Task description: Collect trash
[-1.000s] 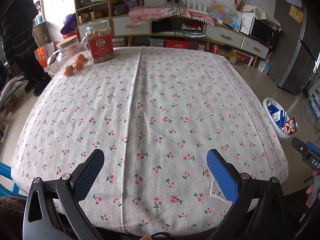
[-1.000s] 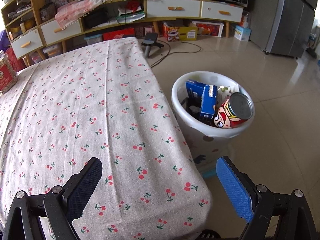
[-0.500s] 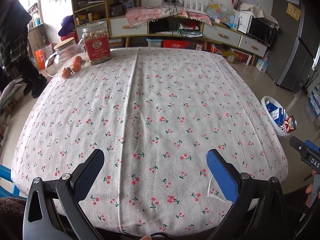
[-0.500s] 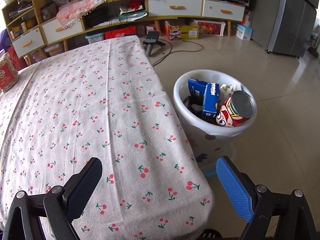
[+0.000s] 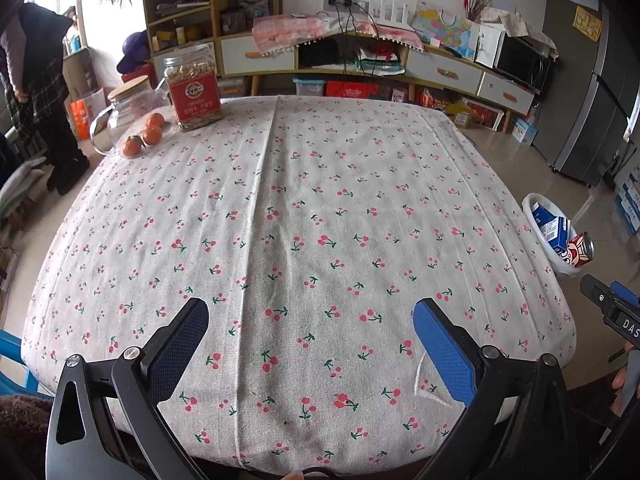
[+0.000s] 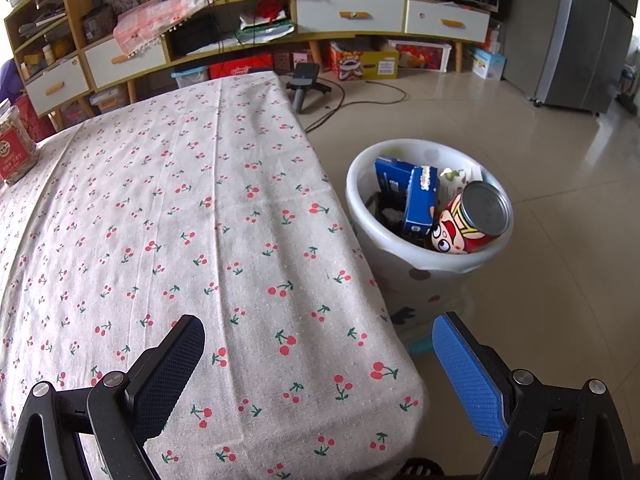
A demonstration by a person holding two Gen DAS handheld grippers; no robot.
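Both tools hang over the near edge of the cherry-print tablecloth (image 5: 320,208) with nothing between their fingers; the left gripper (image 5: 310,344) is spread wide, and the right gripper (image 6: 318,360) is likewise released, its blue pad out past the table's right corner.

The trash sits in the white bin (image 6: 412,256) on the floor just beside the table's right side; inside it stand two blue cartons (image 6: 418,196), some crumpled paper, and a red cartoon can (image 6: 470,224) that leans against the near-right rim. No loose litter shows on the cloth; the far-left corner holds only a red-labelled jar (image 5: 194,88), a glass pitcher (image 5: 128,108) and three oranges (image 5: 146,136), which look like kept goods rather than waste.

The collecting appears largely done. Should the can need seating deeper, it is probably light, thin-walled and smooth, so a gentle pinch across its middle would suit; the cartons look light and crushable, best taken across their narrow faces; the paper would yield anywhere.
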